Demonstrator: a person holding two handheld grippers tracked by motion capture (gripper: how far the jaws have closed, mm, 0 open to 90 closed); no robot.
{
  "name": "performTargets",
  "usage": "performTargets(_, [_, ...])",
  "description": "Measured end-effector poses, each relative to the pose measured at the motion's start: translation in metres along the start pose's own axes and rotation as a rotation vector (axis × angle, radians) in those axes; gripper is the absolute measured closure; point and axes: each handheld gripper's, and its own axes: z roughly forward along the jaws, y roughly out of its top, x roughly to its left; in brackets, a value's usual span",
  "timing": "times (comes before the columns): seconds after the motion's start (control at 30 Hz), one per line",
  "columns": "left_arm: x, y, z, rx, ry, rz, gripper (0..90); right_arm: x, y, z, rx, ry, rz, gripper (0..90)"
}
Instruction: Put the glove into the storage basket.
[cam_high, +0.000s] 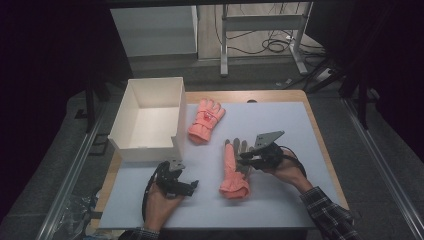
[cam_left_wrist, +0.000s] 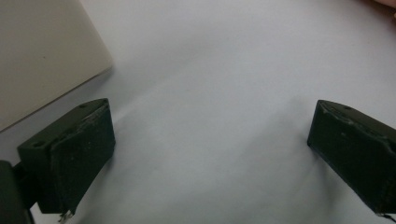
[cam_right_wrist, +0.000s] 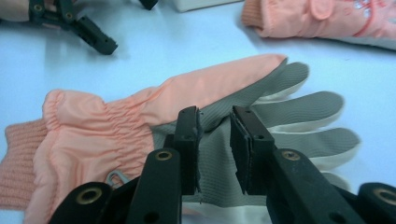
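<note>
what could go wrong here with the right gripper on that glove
The right gripper pinches only a small fold of grey palm fabric on the near glove, so the thin bite may slip when lifted. Held near the palm, the heavier pink cuff would likely droop and drag across the mat. The left gripper is open over bare mat, apart from the glove, giving no support.

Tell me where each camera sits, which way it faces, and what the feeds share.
High view: above the person's side, looking forward and down at the white mat, open white cardboard box and both hands.
Left gripper view: rides the left gripper, aimed down at bare mat beside the box corner; jaws wide apart.
Right gripper view: rides the right gripper, jaws pinching the grey palm of the nearer pink glove.
Shared: high and right gripper views both show the glove and the second pink glove.
</note>
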Motion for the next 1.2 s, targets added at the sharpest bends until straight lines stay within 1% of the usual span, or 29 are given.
performTargets(0.07, [0.0,0.0,0.0,0.0,0.0,0.002,0.6,0.0,0.001,-0.001,-0.003,-0.009,0.006,70.0])
performTargets(0.1, [0.0,0.0,0.0,0.0,0.0,0.001,0.6,-0.002,0.003,-0.003,-0.008,-0.027,0.02,68.3])
performTargets(0.13, [0.0,0.0,0.0,0.0,0.0,0.001,0.6,-0.003,0.004,-0.003,-0.009,-0.034,0.025,67.4])
performTargets(0.23, [0.0,0.0,0.0,0.0,0.0,0.0,0.6,-0.008,0.008,-0.002,-0.009,-0.067,0.075,65.1])
performTargets(0.3, [0.0,0.0,0.0,0.0,0.0,-0.001,0.6,-0.012,0.011,0.0,-0.017,-0.078,0.104,63.9])
performTargets(0.4, [0.0,0.0,0.0,-0.001,-0.001,-0.001,0.6,-0.019,0.019,0.002,-0.029,-0.067,0.149,62.9])
performTargets(0.47, [0.0,0.0,0.0,-0.001,0.0,-0.001,0.6,-0.023,0.026,0.005,-0.034,-0.074,0.175,61.3])
performTargets(0.57, [0.0,0.0,0.0,-0.001,0.0,-0.001,0.6,-0.03,0.038,0.012,-0.04,-0.102,0.183,59.6])
performTargets(0.6, [0.0,0.0,0.0,-0.001,0.0,0.0,0.6,-0.032,0.041,0.014,-0.041,-0.103,0.185,59.3])
performTargets(0.7, [0.0,0.0,0.0,-0.001,0.0,-0.001,0.6,-0.039,0.054,0.024,-0.033,-0.128,0.194,57.8])
performTargets(0.73, [0.0,0.0,0.0,-0.001,0.0,-0.001,0.6,-0.039,0.054,0.024,-0.033,-0.128,0.194,57.8])
performTargets(0.77, [0.0,0.0,0.0,-0.001,-0.001,0.0,0.6,-0.044,0.061,0.03,-0.035,-0.132,0.204,57.4])
performTargets(0.8, [0.0,0.0,0.0,-0.002,-0.001,0.0,0.6,-0.046,0.065,0.033,-0.036,-0.136,0.208,57.1])
performTargets(0.87, [0.0,0.0,0.0,-0.002,-0.001,0.0,0.6,-0.047,0.067,0.036,-0.035,-0.137,0.207,57.0])
performTargets(0.9, [0.0,0.0,0.0,-0.001,0.0,0.001,0.6,-0.052,0.074,0.043,-0.035,-0.144,0.211,57.0])
performTargets(0.93, [0.0,0.0,0.0,-0.001,0.0,0.001,0.6,-0.054,0.077,0.047,-0.036,-0.141,0.215,57.0])
performTargets(1.07, [0.0,0.0,0.0,-0.001,-0.001,0.0,0.6,-0.061,0.086,0.059,-0.027,-0.134,0.224,57.0])
performTargets(1.13, [0.0,0.0,0.0,0.0,0.0,0.001,0.6,-0.064,0.09,0.065,-0.019,-0.15,0.215,56.3])
performTargets(1.2, [0.0,0.0,0.0,0.0,0.0,0.0,0.6,-0.069,0.092,0.071,-0.018,-0.149,0.218,56.3])
